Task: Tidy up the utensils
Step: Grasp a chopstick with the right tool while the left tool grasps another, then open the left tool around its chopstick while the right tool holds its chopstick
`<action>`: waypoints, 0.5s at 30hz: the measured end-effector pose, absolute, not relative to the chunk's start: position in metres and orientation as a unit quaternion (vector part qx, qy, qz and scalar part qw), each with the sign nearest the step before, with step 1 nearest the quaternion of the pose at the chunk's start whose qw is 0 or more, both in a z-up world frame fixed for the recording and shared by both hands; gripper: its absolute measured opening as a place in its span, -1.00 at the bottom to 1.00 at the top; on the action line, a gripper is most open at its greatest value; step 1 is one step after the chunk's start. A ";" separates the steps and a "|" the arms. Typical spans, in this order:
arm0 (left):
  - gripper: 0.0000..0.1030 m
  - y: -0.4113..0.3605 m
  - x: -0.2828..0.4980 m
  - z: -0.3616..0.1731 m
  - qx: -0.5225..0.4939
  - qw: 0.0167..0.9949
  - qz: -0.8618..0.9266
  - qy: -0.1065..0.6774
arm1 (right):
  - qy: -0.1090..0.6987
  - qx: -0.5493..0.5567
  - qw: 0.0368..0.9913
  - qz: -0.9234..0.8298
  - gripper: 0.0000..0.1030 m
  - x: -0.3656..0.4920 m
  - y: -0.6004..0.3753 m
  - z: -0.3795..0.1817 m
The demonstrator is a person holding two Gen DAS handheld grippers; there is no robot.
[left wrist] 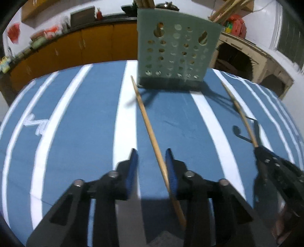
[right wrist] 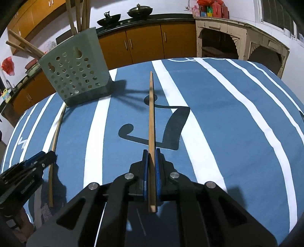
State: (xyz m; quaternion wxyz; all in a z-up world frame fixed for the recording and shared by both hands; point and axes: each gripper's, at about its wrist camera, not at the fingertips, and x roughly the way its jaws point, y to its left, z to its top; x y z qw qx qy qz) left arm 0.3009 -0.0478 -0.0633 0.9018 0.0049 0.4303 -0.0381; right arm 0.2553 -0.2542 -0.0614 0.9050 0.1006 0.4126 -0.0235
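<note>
Left wrist view: the left gripper [left wrist: 151,167] sits low over the blue-and-white striped tabletop [left wrist: 79,133], its blue-padded fingers [left wrist: 133,167] apart with a gap between them. A long thin wooden chopstick [left wrist: 150,133] lies on the cloth and passes between those fingers, close against the right-hand pad; no squeeze from both pads is visible, so the left fingers stand open around it. Its far tip reaches almost to the base of the pale green perforated plastic utensil holder [left wrist: 174,53], which stands upright at the far side of the tabletop with several wooden sticks [left wrist: 226,11] protruding from its top. At the right edge of this view the right gripper [left wrist: 256,150] appears, with a second wooden chopstick [left wrist: 239,110] extending from it toward the holder.

Right wrist view: the right gripper [right wrist: 151,152] has its fingers [right wrist: 145,171] closed tight on the second wooden chopstick [right wrist: 151,121], both blue pads pressing its sides. The stick runs straight ahead along the fingers, its rear end projecting behind the pads and its tip raised above the tabletop [right wrist: 237,123], where it casts a shadow. The utensil holder [right wrist: 76,72] stands to the upper left, well apart from this stick's tip. The first chopstick [right wrist: 54,140] lies on the cloth at the left, with the left gripper [right wrist: 47,157] over its near portion. Orange-brown cabinets [right wrist: 144,43] line the wall behind
</note>
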 end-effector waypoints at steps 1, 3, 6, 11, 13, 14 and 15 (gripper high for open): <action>-0.77 -0.047 0.301 -0.064 0.008 0.902 -0.033 0.430 | 0.413 0.101 0.905 -0.022 -0.85 0.255 -0.254 -0.062; -0.84 -0.037 0.303 -0.063 -0.006 0.901 -0.028 0.432 | 0.413 0.100 0.905 -0.016 -0.85 0.254 -0.252 -0.061; -0.85 -0.014 0.307 -0.063 -0.022 0.901 -0.009 0.434 | 0.415 0.097 0.905 0.000 -0.85 0.254 -0.247 -0.060; -0.85 0.028 0.307 -0.063 -0.025 0.900 0.003 0.436 | 0.416 0.088 0.905 0.027 -0.85 0.253 -0.235 -0.061; -0.85 0.035 0.305 -0.063 -0.021 0.899 -0.013 0.438 | 0.416 0.085 0.905 0.029 -0.85 0.253 -0.233 -0.061; -0.84 0.036 0.304 -0.063 -0.018 0.899 -0.018 0.438 | 0.416 0.086 0.905 0.029 -0.85 0.253 -0.233 -0.061; -0.82 0.035 0.302 -0.063 -0.010 0.900 -0.023 0.436 | 0.417 0.086 0.904 0.029 -0.84 0.253 -0.233 -0.061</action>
